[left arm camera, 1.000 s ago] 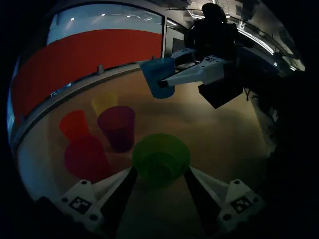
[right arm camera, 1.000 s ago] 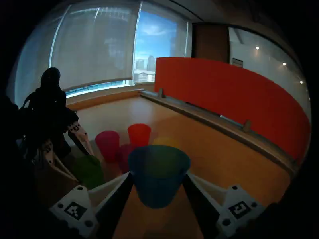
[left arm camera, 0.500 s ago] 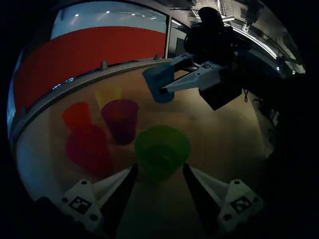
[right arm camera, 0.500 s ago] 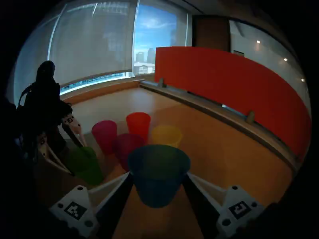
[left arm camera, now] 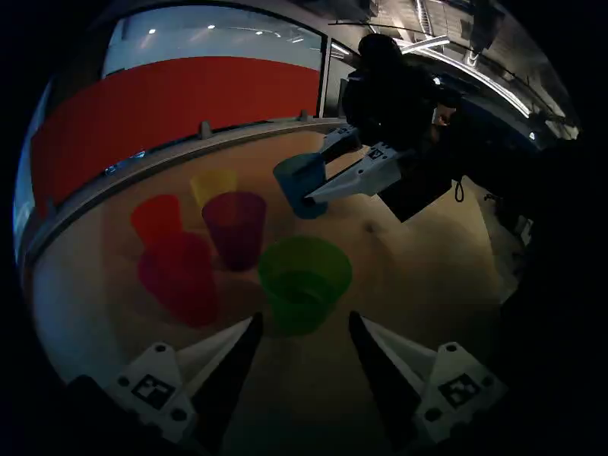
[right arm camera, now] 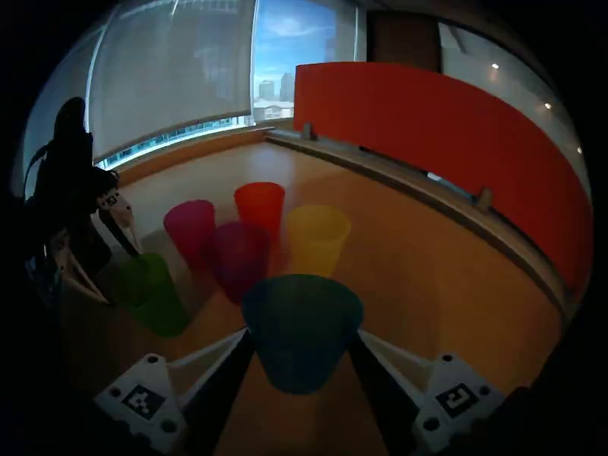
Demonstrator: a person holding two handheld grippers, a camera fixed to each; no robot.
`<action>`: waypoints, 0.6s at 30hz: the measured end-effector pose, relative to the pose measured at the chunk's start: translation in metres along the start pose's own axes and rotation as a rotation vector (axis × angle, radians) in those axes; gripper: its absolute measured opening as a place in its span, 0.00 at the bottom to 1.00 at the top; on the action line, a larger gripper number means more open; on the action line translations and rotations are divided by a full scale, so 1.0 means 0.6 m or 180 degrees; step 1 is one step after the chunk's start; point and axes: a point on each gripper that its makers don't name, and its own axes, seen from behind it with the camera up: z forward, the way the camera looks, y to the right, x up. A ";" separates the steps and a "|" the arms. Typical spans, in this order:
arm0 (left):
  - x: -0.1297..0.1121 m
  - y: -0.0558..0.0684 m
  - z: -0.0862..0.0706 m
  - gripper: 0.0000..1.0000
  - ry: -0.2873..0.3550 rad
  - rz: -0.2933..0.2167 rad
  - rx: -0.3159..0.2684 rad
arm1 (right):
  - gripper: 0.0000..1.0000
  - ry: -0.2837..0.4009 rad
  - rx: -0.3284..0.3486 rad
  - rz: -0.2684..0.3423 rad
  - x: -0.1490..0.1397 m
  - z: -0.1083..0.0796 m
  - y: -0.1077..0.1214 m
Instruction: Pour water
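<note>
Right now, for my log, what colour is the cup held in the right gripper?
Blue. The cup shows best in the right gripper view.

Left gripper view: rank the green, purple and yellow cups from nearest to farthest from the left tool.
1. The green cup, just ahead, in line with the gap between the left tool's fingers.
2. The purple cup, behind it and to the left.
3. The yellow cup, farthest, behind the purple one, toward the table's back edge.
</note>
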 end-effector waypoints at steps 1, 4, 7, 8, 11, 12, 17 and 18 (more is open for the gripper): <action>-0.001 0.000 -0.002 0.83 0.0004 -0.0003 0.0003 | 0.87 -0.0014 0.0001 -0.0001 -0.003 0.002 0.001; -0.004 -0.001 -0.005 0.83 0.0015 -0.0015 0.0016 | 0.87 -0.0066 0.0001 -0.0004 -0.012 0.007 0.003; -0.006 -0.002 -0.009 0.83 0.0022 -0.0027 0.0032 | 0.87 -0.0116 -0.0004 -0.0014 -0.020 0.012 0.005; -0.007 -0.002 -0.010 0.83 0.0023 -0.0030 0.0037 | 0.87 -0.0129 -0.0007 -0.0018 -0.022 0.013 0.005; -0.008 -0.002 -0.013 0.83 0.0027 -0.0028 0.0056 | 0.87 -0.0152 -0.0012 -0.0028 -0.028 0.014 0.006; -0.008 -0.001 -0.014 0.83 0.0029 -0.0028 0.0056 | 0.87 -0.0157 -0.0012 -0.0027 -0.030 0.015 0.006; -0.007 0.005 -0.019 0.83 0.0046 -0.0023 0.0042 | 0.87 -0.0159 -0.0002 -0.0008 -0.036 0.015 0.005; -0.006 0.006 -0.020 0.83 0.0049 -0.0020 0.0040 | 0.87 -0.0160 0.0000 -0.0005 -0.037 0.014 0.005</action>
